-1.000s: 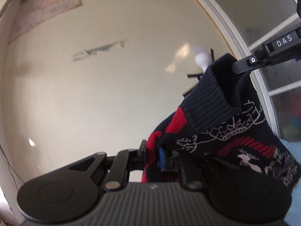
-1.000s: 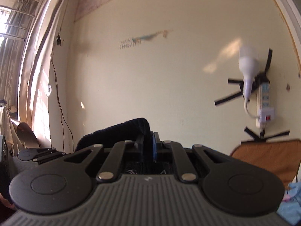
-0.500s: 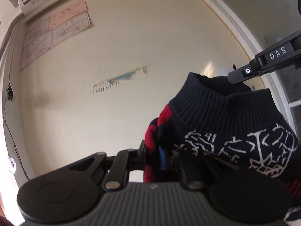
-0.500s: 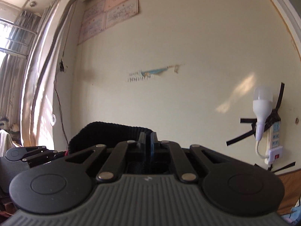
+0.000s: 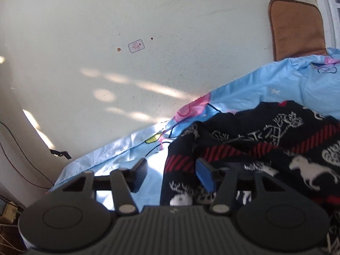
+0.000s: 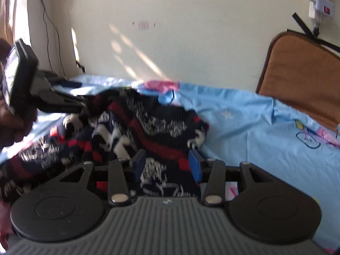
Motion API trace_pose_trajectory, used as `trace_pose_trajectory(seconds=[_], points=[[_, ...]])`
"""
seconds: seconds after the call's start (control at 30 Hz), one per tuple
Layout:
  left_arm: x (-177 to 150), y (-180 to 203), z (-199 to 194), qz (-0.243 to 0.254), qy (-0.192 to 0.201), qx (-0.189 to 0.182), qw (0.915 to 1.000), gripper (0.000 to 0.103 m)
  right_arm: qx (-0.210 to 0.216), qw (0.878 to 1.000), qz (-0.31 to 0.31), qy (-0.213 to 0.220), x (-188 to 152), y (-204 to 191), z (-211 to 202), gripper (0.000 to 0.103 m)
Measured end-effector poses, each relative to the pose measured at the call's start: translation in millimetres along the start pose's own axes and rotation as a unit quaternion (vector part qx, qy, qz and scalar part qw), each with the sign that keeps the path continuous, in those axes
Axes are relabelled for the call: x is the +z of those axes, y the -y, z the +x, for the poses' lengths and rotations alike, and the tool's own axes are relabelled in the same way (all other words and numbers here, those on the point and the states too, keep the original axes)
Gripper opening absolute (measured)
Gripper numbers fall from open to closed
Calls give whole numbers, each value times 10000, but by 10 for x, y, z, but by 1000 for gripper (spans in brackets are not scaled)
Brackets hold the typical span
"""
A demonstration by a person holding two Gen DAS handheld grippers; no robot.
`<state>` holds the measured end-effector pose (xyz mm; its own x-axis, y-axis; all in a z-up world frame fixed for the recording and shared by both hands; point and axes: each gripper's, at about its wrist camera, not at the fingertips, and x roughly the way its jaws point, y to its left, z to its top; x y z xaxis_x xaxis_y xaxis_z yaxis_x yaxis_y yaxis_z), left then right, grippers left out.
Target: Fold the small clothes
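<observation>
Navy knitted sweater with red stripes and white animal figures lies rumpled on the light-blue printed bedsheet. Left gripper and right gripper have both just spread open, jaws straddling the knit without pinching it.

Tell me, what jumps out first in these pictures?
A dark sweater with red stripes and white animals sprawls on the light blue sheet by the cream wall. The open left gripper and right gripper have just been opening over its near edge. A brown cushion leans on the wall, right.
</observation>
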<state>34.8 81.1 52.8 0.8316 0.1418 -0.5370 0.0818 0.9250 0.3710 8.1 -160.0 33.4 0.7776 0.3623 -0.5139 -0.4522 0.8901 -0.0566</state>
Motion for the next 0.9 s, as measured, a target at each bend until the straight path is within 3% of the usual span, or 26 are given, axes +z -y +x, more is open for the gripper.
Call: trace_pose_trajectory(seconds=[0.03, 0.1, 0.13, 0.2, 0.23, 0.27, 0.3, 0.47, 0.53, 0.6, 0.63, 0.7, 0.73, 0.8, 0.9], points=[[-38, -39, -103, 77, 7, -28, 10000, 70, -24, 10000, -36, -67, -77, 2, 7, 58], [-79, -41, -307, 290, -56, -93, 9995, 100, -91, 9999, 49, -128, -158, 10, 22, 71], [-119, -29, -355, 413, -80, -94, 9991, 102, -84, 9997, 168, -186, -134, 57, 69, 77], [-216, 41, -451, 643, -210, -49, 9977, 102, -21, 9985, 377, -400, -155, 133, 196, 73], [-257, 67, -466, 685, -272, -48, 9973, 102, 112, 9973, 525, -507, -178, 184, 233, 53], [-309, 77, -486, 683, -316, -59, 9971, 101, 325, 9946, 799, -573, -207, 253, 237, 25], [-357, 72, -505, 647, -351, -68, 9973, 100, 351, 9930, 998, -531, -202, 319, 181, 16], [-439, -50, -543, 338, -386, -77, 9987, 100, -174, 9866, 1517, 572, 172, 883, -536, 11], [-398, -110, -508, 122, -401, -135, 9990, 99, -829, 9785, 1567, 1051, 332, 1160, -825, 10], [-342, -147, -470, -63, -387, -195, 9990, 99, -1471, 9675, 1674, 1197, 414, 1404, -928, 6], [-308, -160, -451, -118, -363, -205, 9991, 99, -2029, 9594, 1535, 1220, 435, 1467, -922, 3], [-224, -195, -404, -220, -322, -220, 9990, 99, -2877, 9426, 1283, 1107, 433, 1593, -835, 14], [-183, -221, -373, -270, -320, -231, 9989, 99, -2929, 9415, 1393, 913, 423, 1682, -787, 28], [-107, -289, -284, -364, -359, -245, 9984, 100, -2494, 9464, 1849, 887, 368, 1763, -776, 32], [-25, -368, -75, -489, -547, -228, 9970, 100, -1849, 9614, 1821, 918, 348, 1610, -685, 34]])
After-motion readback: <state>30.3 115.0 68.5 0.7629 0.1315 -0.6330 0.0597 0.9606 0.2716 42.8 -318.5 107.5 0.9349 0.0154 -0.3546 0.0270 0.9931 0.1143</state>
